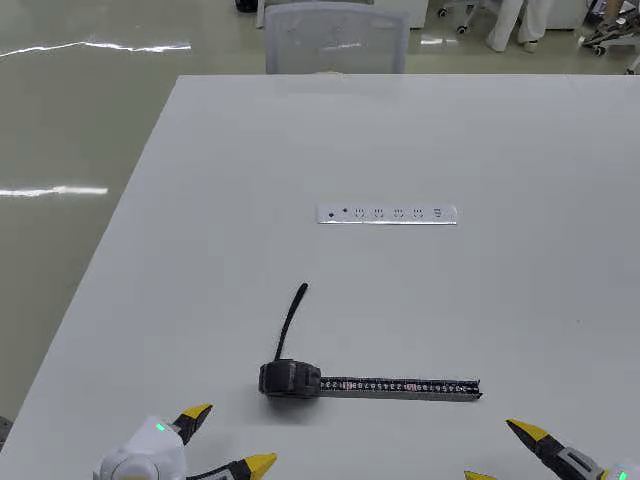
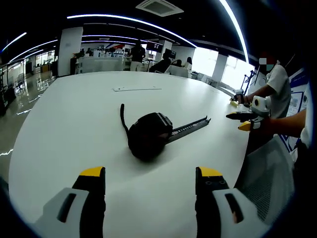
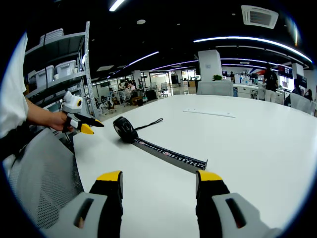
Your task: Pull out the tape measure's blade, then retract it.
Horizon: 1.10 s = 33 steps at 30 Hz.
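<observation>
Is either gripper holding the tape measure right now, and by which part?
Nothing is held. The left gripper and right gripper are both open, short of the tape measure, which lies on the table with its blade out.

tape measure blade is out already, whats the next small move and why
Probably ease the open left gripper forward and close it on the case. The blade already lies pulled out on the table, the right gripper is also open and empty, and the left one is nearer the case, so gripping it looks like the first step toward retracting.
</observation>
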Available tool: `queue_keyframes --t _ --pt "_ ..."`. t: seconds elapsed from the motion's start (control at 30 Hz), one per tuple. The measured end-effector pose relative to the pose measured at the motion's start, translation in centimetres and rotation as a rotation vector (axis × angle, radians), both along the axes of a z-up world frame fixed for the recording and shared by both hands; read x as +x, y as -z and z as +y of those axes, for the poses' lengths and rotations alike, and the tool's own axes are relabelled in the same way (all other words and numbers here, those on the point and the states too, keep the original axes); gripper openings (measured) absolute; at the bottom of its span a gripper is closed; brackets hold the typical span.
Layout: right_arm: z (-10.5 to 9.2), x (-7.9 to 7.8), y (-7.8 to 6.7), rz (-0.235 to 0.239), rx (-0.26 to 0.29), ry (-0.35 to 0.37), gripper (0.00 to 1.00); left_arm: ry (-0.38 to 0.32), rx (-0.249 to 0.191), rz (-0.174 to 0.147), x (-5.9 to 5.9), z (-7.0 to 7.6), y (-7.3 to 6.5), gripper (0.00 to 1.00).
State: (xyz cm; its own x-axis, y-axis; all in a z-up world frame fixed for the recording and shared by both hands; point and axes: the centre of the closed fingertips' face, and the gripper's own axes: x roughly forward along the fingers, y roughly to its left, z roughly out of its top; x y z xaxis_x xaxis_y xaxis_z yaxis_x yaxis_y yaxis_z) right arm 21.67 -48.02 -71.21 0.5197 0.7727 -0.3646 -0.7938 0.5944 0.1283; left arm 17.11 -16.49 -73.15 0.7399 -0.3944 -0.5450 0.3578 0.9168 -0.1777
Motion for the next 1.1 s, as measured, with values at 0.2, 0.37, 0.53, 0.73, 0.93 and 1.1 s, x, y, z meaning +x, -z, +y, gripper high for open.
queue_keyframes --t 0.2,0.37,0.53,0.73,0.93,1.1 --pt "0.2 0.4 0.1 -0.001 -0.004 -0.005 0.60 -0.014 0.004 0.004 0.6 0.0 0.0 0.73" --pt "0.5 0.7 0.2 0.000 -0.005 -0.007 0.60 -0.039 0.011 0.015 1.0 0.2 0.2 0.74" --pt "0.7 1.1 0.2 -0.001 -0.003 -0.011 0.60 -0.066 0.006 0.018 1.5 0.2 0.2 0.74" --pt "0.9 1.4 0.2 -0.002 -0.006 -0.020 0.60 -0.107 -0.022 0.017 2.3 -0.1 -0.1 0.74" --pt "0.7 1.9 0.1 -0.006 -0.006 -0.020 0.60 -0.123 -0.021 0.024 3.0 -0.8 -0.1 0.75" --pt "0.7 2.2 0.1 -0.007 -0.005 -0.018 0.60 -0.137 -0.034 0.024 3.4 -1.3 -0.1 0.76"
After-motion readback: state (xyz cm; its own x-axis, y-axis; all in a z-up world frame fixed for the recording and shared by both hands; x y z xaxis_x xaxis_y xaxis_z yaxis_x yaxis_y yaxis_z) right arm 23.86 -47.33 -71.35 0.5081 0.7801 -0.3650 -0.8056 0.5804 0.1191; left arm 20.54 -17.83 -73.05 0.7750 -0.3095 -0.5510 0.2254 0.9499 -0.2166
